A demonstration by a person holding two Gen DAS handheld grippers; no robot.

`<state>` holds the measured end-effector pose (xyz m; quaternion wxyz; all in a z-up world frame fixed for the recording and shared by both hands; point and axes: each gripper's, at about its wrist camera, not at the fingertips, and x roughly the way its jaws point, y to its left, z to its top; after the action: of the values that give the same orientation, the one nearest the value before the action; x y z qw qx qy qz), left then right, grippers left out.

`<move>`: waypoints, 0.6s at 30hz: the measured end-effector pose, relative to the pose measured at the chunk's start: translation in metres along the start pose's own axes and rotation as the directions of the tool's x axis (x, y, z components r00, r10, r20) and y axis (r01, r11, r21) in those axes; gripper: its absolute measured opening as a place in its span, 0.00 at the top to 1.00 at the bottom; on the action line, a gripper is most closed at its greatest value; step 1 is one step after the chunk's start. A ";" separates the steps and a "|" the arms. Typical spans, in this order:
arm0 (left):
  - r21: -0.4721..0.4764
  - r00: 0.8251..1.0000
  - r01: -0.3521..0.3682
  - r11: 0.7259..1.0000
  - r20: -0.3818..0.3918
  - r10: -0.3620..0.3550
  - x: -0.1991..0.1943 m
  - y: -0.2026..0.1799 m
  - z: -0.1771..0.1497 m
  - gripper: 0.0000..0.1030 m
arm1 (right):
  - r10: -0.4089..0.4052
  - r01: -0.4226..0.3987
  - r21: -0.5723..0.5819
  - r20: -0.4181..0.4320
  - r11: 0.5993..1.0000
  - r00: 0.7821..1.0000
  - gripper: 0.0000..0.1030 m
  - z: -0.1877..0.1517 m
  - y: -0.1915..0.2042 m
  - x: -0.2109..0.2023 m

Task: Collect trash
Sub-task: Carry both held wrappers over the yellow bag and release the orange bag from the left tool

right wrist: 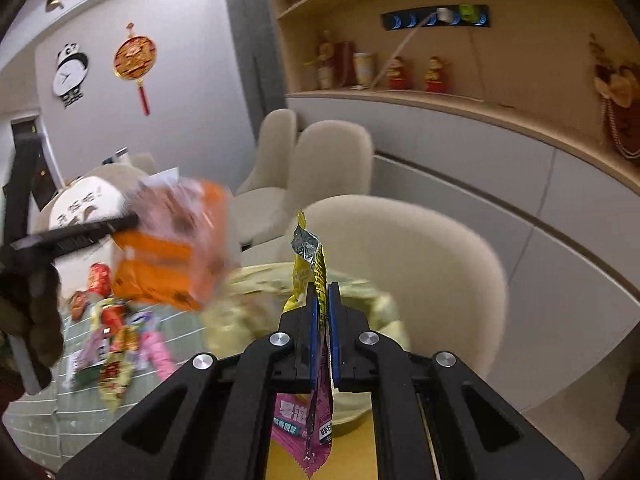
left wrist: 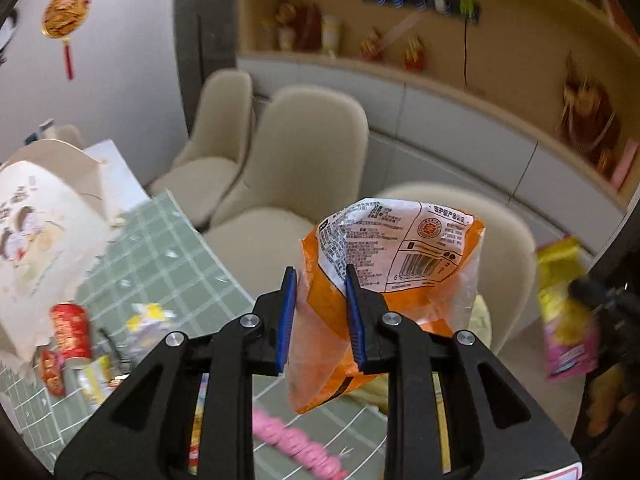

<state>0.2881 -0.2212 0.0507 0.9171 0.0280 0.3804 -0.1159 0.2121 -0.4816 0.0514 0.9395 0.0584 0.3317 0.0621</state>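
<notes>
My left gripper (left wrist: 320,284) is shut on an orange and white snack bag (left wrist: 394,256), held up above the table edge; the bag also shows blurred in the right wrist view (right wrist: 172,252). My right gripper (right wrist: 322,300) is shut on a yellow and pink snack wrapper (right wrist: 308,264), which hangs down between the jaws; it shows at the right of the left wrist view (left wrist: 564,312). A yellow-lined bin or bag (right wrist: 248,304) sits just beyond and below both grippers.
The table has a green grid cloth (left wrist: 168,256) with a red cup (left wrist: 72,330), a pink wrapper (left wrist: 296,444), several small wrappers (right wrist: 116,344) and a large white paper bag (left wrist: 36,240). Beige chairs (left wrist: 304,148) stand beyond the table, cabinets behind.
</notes>
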 end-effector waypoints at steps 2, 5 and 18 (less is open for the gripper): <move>0.006 0.998 -0.011 1.000 -0.056 0.011 0.033 -0.015 0.000 0.78 | -0.007 0.007 0.028 -0.006 1.000 1.000 0.93 0.002 -0.018 0.009; 0.023 0.993 0.011 1.000 -0.120 -0.008 0.071 -0.035 -0.006 0.78 | -0.007 0.008 0.049 -0.009 0.999 1.000 0.93 0.003 -0.038 0.021; 0.026 0.895 0.101 0.995 -0.439 -0.079 0.153 -0.095 -0.046 0.77 | 0.031 -0.021 0.098 -0.099 0.995 0.995 0.93 0.005 -0.081 0.083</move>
<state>0.3383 -0.3360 -0.0864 0.8009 0.0578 0.5747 -0.1582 0.2861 -0.5490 -0.0081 0.9169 0.1052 0.3803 0.0609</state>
